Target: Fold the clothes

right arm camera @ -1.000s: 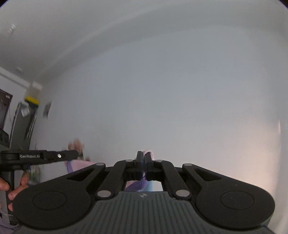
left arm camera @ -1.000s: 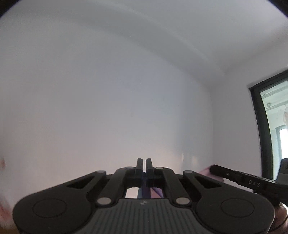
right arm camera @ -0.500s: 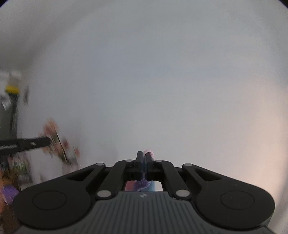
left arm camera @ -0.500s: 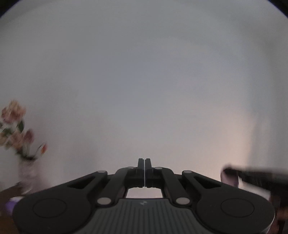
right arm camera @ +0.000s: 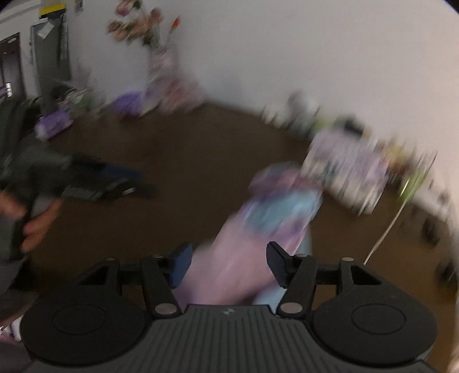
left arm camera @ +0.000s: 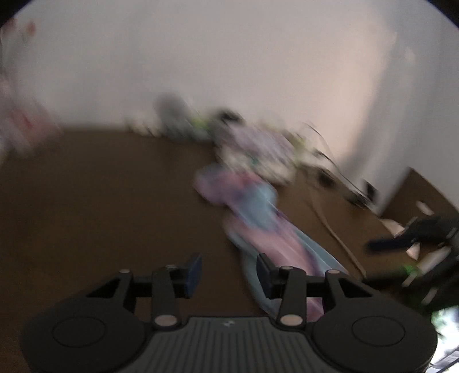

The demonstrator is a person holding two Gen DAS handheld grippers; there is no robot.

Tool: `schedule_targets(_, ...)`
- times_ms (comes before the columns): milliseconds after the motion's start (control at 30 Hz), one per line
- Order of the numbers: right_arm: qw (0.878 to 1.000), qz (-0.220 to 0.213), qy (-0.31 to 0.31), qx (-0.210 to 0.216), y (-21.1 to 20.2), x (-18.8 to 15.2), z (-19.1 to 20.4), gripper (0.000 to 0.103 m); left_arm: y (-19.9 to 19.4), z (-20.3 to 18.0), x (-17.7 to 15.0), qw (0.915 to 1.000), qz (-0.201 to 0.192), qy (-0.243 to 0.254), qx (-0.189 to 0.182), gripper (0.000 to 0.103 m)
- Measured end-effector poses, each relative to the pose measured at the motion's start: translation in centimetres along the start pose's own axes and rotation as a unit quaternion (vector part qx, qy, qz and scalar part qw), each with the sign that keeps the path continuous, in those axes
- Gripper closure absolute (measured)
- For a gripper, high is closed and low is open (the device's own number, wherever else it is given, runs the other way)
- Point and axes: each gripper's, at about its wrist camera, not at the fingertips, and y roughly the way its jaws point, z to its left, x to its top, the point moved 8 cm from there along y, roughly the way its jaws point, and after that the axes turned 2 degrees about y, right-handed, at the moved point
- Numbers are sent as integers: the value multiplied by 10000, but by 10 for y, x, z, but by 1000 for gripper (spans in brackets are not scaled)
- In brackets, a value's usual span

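Two grippers opening over a pink-and-blue garment

Left wrist view: no legible writing, everything motion-blurred. A second ago only white wall and ceiling ahead, fingers pressed together; now brown table (left arm camera: 100, 206) in sight. Left gripper (left arm camera: 228, 269) opening, fingers apart, bare table between them, nothing clamped. Garment (left arm camera: 258, 223) lying on the table, long axis running from beside the right finger up and away toward a blurred pile of clothes (left arm camera: 258, 146) at the wall. Right gripper (left arm camera: 413, 232) at the right edge.

Right wrist view: no readable labels here either. Earlier clamped on a pink fold, wall behind; now right gripper (right arm camera: 229, 264) opening, fingers apart, garment (right arm camera: 258, 229) between and beyond them, not pinched, stretching up-right toward the pile of clothes (right arm camera: 352, 163). Left gripper (right arm camera: 94, 183) at left, in a hand (right arm camera: 31, 221). Flowers (right arm camera: 140, 23) by the wall.
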Motion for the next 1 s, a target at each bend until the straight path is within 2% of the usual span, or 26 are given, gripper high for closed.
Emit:
schedule_targets(133,9989,92,443,-87,4,-56,8,44,28,-31,-25,9974,408,-193,-558,60)
schedule_targets(233,9977,63,679,-63,-2,-81,10,44,45,-41,-28,9969,583,25,-526,61)
schedule_targets(267,9983,42,570,-67,-2,-83,13,44,49,-42,-26,9971,584,40,-496,66)
schedule_targets(300,9989,20,454,-103,1,-84,16,44,51,-43,-26,9972,551,40,-496,76)
schedule_targets(333,9993,-4,329,-184,8,-84,17,46,53,-43,-27,9974,515,39,-500,102)
schedule_targets(367,9993,-6,255,-264,15,-84,18,66,51,-39,-24,9978,490,-36,-448,103)
schedule_targets(433,9988,53,249,-423,30,-82,20,101,41,-24,-6,9986,58,-425,-299,103)
schedule_targets(467,9987,39,295,-416,34,-79,22,101,35,-14,7,9974,-218,-639,-263,103)
schedule_targets(500,9988,-51,447,-175,31,-73,26,101,22,-3,17,9943,-546,-879,-270,103)
schedule_targets(533,9973,-185,664,244,26,-64,31,101,8,9,27,9894,-878,-1121,-280,101)
schedule_targets(567,9923,-390,960,673,18,-53,30,101,-6,23,36,9840,-1176,-1335,-112,96)
schedule_targets(600,9830,-657,1340,1072,7,-37,27,102,-18,35,41,9800,-1337,-1460,215,90)
schedule_targets(633,9698,-923,1715,1467,-5,-21,22,102,-28,46,43,9782,-1357,-1466,560,69)
schedule_targets(667,9560,-1185,2107,1662,-14,-7,12,102,-41,54,43,9758,-1418,-1453,806,54)
schedule_targets(733,9335,-1625,2901,1339,-14,15,-26,101,-65,64,40,9707,-1590,-1405,1131,52)
schedule_targets(767,9274,-1693,3216,882,-5,19,-47,95,-77,64,37,9699,-1672,-1338,1157,49)
schedule_targets(800,9274,-1609,3346,461,7,21,-62,90,-83,59,32,9714,-1677,-1248,1128,48)
schedule_targets(833,9382,-1325,3189,243,20,20,-65,74,-88,55,27,9729,-1675,-1156,1094,43)
schedule_targets(867,9486,-1053,2977,235,30,17,-62,70,-85,43,19,9779,-1565,-917,1034,41)
schedule_targets(900,9539,-974,2829,244,32,13,-60,70,-81,31,10,9825,-1444,-663,972,41)
schedule_targets(933,9526,-1212,2780,241,25,8,-59,67,-77,20,2,9862,-1321,-409,908,41)
schedule_targets(967,9499,-1478,2749,129,16,1,-60,56,-66,5,-5,9902,-1161,-71,775,41)
schedule_targets(1000,9487,-1599,2725,-121,9,-7,-63,52,-54,-10,-11,9926,-995,275,633,41)
